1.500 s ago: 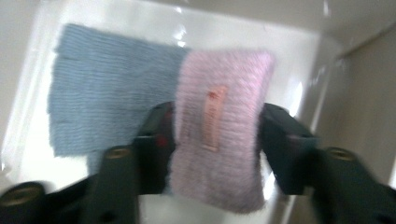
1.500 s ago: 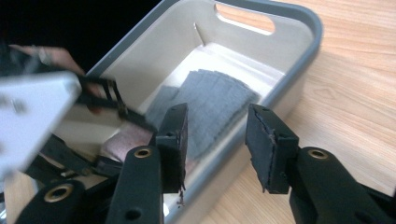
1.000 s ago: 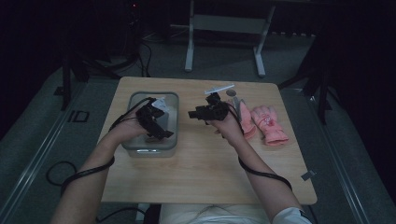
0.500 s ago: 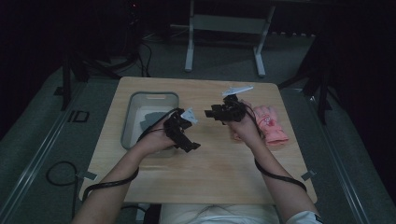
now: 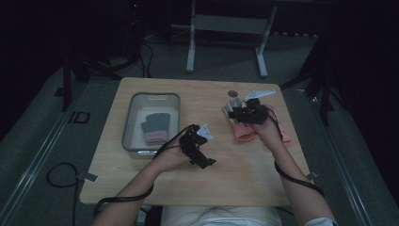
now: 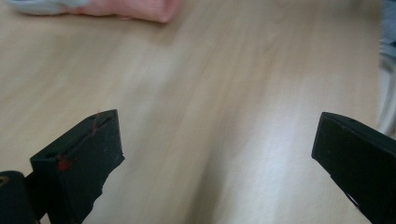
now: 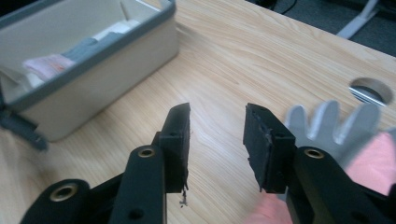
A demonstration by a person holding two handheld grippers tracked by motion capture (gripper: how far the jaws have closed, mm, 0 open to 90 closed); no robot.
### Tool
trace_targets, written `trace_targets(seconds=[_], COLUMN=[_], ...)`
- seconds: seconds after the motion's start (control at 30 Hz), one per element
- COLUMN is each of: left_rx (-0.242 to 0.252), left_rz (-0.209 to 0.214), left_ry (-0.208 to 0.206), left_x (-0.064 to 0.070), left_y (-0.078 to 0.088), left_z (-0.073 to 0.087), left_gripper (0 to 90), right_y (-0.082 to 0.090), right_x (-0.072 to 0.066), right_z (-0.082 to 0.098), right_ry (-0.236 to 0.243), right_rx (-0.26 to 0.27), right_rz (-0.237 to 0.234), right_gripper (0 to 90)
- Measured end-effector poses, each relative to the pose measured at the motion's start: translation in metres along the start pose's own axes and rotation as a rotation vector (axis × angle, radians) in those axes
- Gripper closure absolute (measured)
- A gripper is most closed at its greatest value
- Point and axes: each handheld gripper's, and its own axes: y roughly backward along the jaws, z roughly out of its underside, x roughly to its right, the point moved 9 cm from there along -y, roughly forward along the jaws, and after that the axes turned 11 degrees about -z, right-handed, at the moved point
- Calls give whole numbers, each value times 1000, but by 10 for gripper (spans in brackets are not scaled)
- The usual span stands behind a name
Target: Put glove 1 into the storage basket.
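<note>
- Near the bottom centre of the high view, the left gripper [image 5: 200, 148] is held by the person's left hand [image 5: 171, 157] over bare wood; in the left gripper view its jaws stand wide apart with nothing between them, above the blurred worktop [image 6: 210, 93].
- At the upper left of the left gripper view a pink glove [image 6: 126, 8] lies flat on the wood.
- Right of centre in the high view, the right gripper [image 5: 244, 112] is held by the right hand [image 5: 268, 132] over the pink gloves [image 5: 244, 133] near the worktop's right edge.
- In the right gripper view its jaws are parted by a moderate gap and hold nothing; a grey-fingered glove [image 7: 336, 123] with a pink body lies just right of them.
- At the left of the high view, a grey-rimmed tray [image 5: 134, 110] holds a dark grey and pink glove [image 5: 154, 128].
- A round hole [image 5: 232, 93] sits in the worktop near its far edge.
- Beyond the worktop, a metal frame [image 5: 226, 23] stands on the dark floor.
</note>
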Motion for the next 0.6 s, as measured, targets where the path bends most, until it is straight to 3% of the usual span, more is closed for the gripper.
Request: trace_targets(seconds=[0.17,0.23,0.4,0.5,0.6], left_rx=[-6,4,39,35,40], left_rz=[6,-23,-69,-68,-130], left_ry=[-13,-15,26,61,49], left_x=[17,19,21,25,26], left_y=[-12,-15,-22,-25,-24], left_z=[10,15,31,44,55], left_gripper=[15,15,15,15,15], right_y=[7,9,8,5,-1], right_x=[15,20,32,38,42], right_z=[6,8,9,9,8], right_ry=[31,32,35,37,56], right_rx=[-17,-20,-21,-36,-64], right_rz=[40,43,53,65,78], right_gripper=[617,617,639,640,638])
